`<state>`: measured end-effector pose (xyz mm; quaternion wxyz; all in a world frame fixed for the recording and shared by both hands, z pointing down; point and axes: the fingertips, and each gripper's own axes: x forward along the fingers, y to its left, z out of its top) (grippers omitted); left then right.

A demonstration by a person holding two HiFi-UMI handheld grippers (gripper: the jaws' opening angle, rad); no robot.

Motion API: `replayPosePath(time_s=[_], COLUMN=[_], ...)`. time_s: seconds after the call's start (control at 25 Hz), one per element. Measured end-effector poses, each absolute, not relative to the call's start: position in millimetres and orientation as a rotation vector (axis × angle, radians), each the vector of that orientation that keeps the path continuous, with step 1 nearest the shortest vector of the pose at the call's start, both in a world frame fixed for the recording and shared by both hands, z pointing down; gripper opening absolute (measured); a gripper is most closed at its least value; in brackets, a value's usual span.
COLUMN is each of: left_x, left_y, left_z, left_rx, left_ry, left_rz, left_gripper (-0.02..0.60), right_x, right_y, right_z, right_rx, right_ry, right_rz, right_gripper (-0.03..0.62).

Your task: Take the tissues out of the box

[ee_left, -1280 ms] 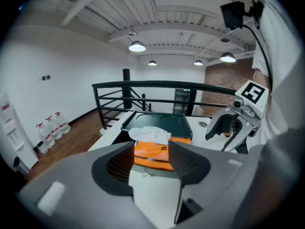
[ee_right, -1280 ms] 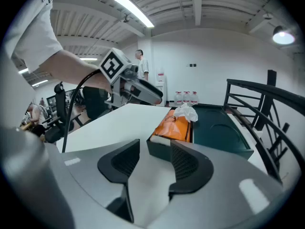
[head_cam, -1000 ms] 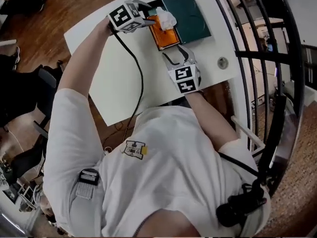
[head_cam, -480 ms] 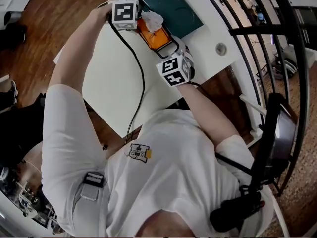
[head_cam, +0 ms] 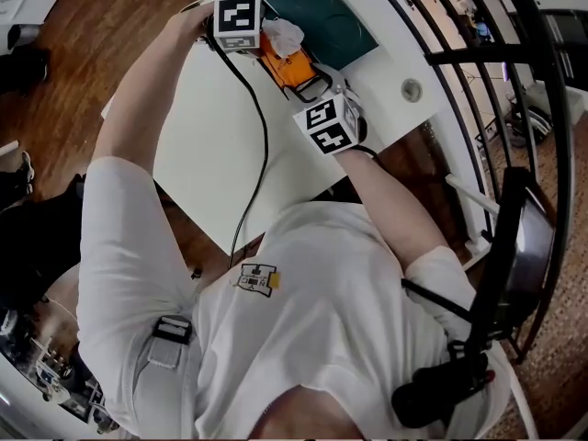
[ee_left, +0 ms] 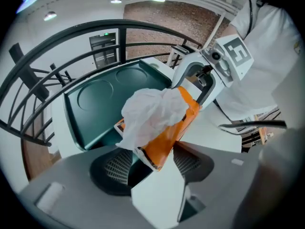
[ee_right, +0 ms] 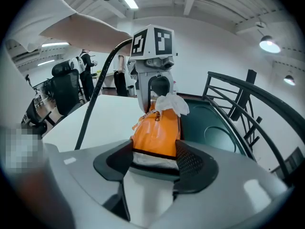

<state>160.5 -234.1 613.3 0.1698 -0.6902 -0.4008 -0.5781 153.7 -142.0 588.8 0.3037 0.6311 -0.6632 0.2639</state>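
Observation:
An orange tissue pack [head_cam: 292,62] lies on the white table [head_cam: 230,154], with a white tissue [head_cam: 280,35] sticking out of its top. My right gripper [head_cam: 317,85] has the pack's near end [ee_right: 155,132] between its closing jaws, and the pads touch both sides. My left gripper [head_cam: 262,49] is at the far end, also closing. A corner of the pack [ee_left: 169,132] sits in its gap, with space left beside one pad. The tissue [ee_left: 150,111] bulges just above those jaws. Each gripper faces the other across the pack.
A dark green tray [head_cam: 331,16] lies on the table right beside the pack. A round grommet [head_cam: 411,90] sits near the table's right edge. A black railing [head_cam: 478,62] runs past the table. Office chairs [ee_right: 64,80] stand beyond the far side.
My right gripper has come up from the open table to the pack's near end and taken it between its jaws. The left gripper has stayed at the far end.

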Motion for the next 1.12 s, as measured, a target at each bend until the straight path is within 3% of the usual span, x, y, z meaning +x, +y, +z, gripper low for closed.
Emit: replayPosePath(time_s=[0.36,0.52,0.8,1.12], left_x=[116,53,-87,-121], left_y=[-263,-254,-204,-170], left_z=[528,515,583,655], left_rx=[-2.108,-2.265,-2.963,-3.200], left_ry=[-0.801,-0.572,0.106,0.871], left_rz=[-1.478,-1.534,-1.733,-1.565], left_gripper=[0.270,0.270,0.270,0.272], right_x=[114,70,-8,-32], right_y=[-168,-166,-153,-158], right_z=[524,522,573,637], right_rx=[1.611,1.365,0.549,0.013], right_ry=[-1.860,-2.028,-2.282,-2.102], right_rz=[0.382,0.281,0.252,-0.012], right_gripper=[0.264,0.264,0.267,0.287])
